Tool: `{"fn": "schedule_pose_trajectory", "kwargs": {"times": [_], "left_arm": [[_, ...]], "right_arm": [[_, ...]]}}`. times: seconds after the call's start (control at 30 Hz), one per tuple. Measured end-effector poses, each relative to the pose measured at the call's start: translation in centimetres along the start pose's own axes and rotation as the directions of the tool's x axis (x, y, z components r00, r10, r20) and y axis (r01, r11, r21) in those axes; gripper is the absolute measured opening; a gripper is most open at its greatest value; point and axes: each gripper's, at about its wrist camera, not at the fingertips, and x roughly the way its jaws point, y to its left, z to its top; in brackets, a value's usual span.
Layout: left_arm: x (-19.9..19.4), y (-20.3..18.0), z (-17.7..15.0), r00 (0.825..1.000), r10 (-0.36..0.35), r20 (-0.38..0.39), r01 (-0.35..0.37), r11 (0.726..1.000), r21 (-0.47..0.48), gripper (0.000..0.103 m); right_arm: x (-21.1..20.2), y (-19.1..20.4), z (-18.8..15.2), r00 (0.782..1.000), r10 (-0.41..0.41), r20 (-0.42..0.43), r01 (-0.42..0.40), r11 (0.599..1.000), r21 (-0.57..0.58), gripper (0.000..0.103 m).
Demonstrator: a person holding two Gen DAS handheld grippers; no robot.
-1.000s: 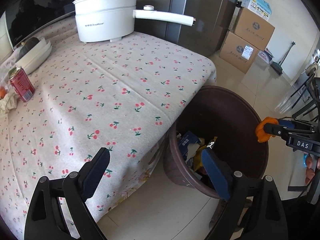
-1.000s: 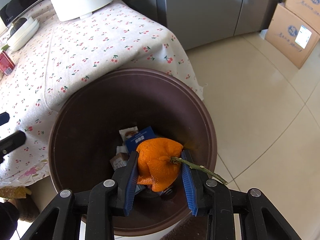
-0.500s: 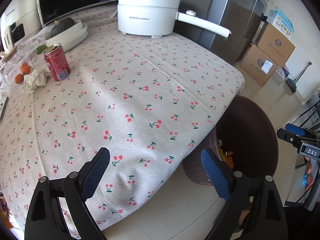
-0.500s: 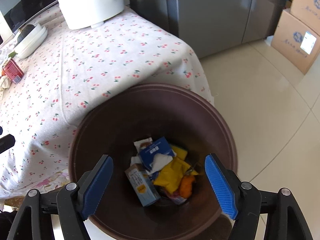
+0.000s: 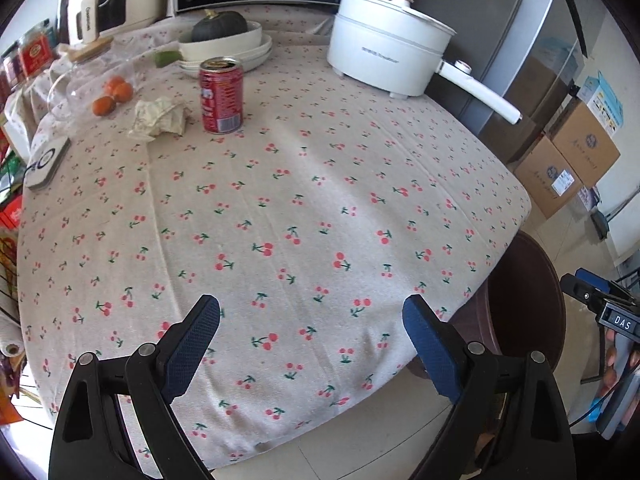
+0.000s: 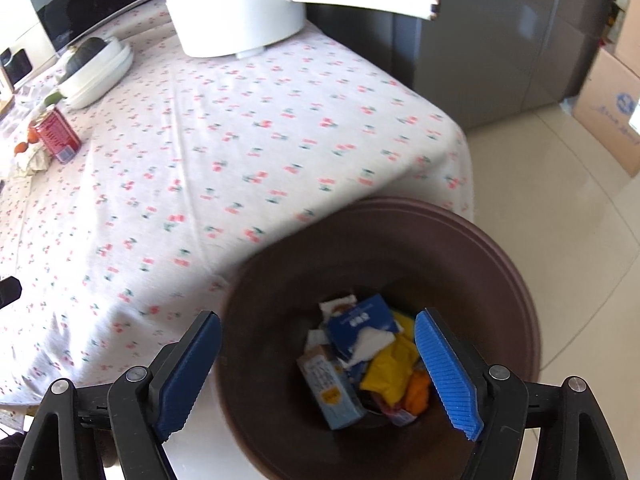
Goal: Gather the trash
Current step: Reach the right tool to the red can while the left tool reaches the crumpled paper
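Note:
My left gripper (image 5: 310,308) is open and empty above the near edge of the cherry-print table (image 5: 320,200). Far across the table stand a red can (image 5: 221,96) and, beside it, a crumpled paper wad (image 5: 160,116). My right gripper (image 6: 318,320) hangs over the brown bin (image 6: 500,264), its jaws opening with nothing between them. An orange peel (image 6: 418,390) lies among cartons and wrappers at the bin's bottom. The can (image 6: 56,134) also shows at the far left of the right wrist view. The bin (image 5: 532,300) stands on the floor by the table's right corner.
A white electric pot (image 5: 384,56) with a long handle stands at the table's back, next to stacked bowls holding a dark squash (image 5: 224,40). Small oranges (image 5: 112,94) lie left of the wad. Cardboard boxes (image 5: 568,160) and a grey fridge (image 6: 500,40) stand to the right.
My right gripper opened and the orange peel dropped into the bin. My left gripper swung from the bin towards the table, bringing the can and wad into view.

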Motion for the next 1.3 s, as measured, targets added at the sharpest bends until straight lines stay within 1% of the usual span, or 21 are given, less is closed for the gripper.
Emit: {"fn": "schedule_pose_trajectory", "kwargs": {"times": [0.17, 0.27, 0.3, 0.37, 0.4, 0.47, 0.57, 0.67, 0.83, 0.97, 1.07, 1.3], "left_arm": [[-0.8, 3.6, 0.0, 1.0, 0.028, 0.01, -0.028, 0.998, -0.056, 0.094], [-1.2, 5.7, -0.2, 0.998, 0.059, 0.012, -0.057, 0.995, -0.087, 0.095], [-1.3, 6.4, -0.3, 0.997, 0.071, 0.013, -0.069, 0.993, -0.095, 0.095], [-1.6, 7.7, -0.4, 0.995, 0.096, 0.013, -0.094, 0.989, -0.111, 0.103], [-1.7, 8.4, -0.5, 0.994, 0.107, 0.015, -0.105, 0.987, -0.119, 0.103], [-2.0, 9.5, -0.7, 0.992, 0.124, 0.017, -0.12, 0.983, -0.136, 0.103], [-2.3, 11.2, -0.7, 0.991, 0.132, 0.015, -0.128, 0.977, -0.168, 0.103], [-2.4, 12.4, -0.8, 0.991, 0.134, 0.01, -0.129, 0.973, -0.193, 0.103], [-2.2, 14.5, -0.9, 0.989, 0.145, -0.008, -0.143, 0.963, -0.227, 0.103], [-1.9, 15.7, -0.5, 0.987, 0.163, -0.016, -0.162, 0.958, -0.238, 0.103], [-2.0, 16.5, 0.0, 0.983, 0.184, -0.015, -0.182, 0.953, -0.242, 0.103], [-1.5, 18.7, 1.0, 0.962, 0.273, -0.006, -0.267, 0.936, -0.231, 0.103]], "right_arm": [[0.7, 3.1, 1.0, 1.0, 0.02, 0.001, -0.02, 0.999, -0.032, 0.084], [1.2, 5.0, 1.6, 0.999, 0.032, 0.001, -0.032, 0.998, -0.051, 0.084], [1.3, 5.7, 1.8, 0.999, 0.036, 0.001, -0.035, 0.998, -0.057, 0.084], [1.7, 7.0, 2.2, 0.999, 0.043, 0.002, -0.043, 0.997, -0.068, 0.086], [1.8, 7.7, 2.4, 0.999, 0.047, 0.001, -0.047, 0.996, -0.074, 0.086], [2.2, 9.3, 2.7, 0.999, 0.053, 0.002, -0.053, 0.995, -0.087, 0.091], [2.8, 11.6, 3.2, 0.998, 0.056, 0.008, -0.055, 0.993, -0.106, 0.098], [3.5, 13.9, 3.7, 0.999, 0.052, 0.014, -0.049, 0.991, -0.124, 0.102], [5.1, 17.6, 4.5, 0.998, 0.059, 0.004, -0.058, 0.988, -0.145, 0.102], [6.7, 20.5, 6.2, 0.997, 0.08, -0.005, -0.08, 0.985, -0.154, 0.102], [7.6, 23.0, 7.7, 0.996, 0.094, 0.007, -0.092, 0.98, -0.174, 0.102], [10.8, 28.1, 12.1, 0.992, 0.116, 0.046, -0.104, 0.973, -0.208, 0.102]]}}
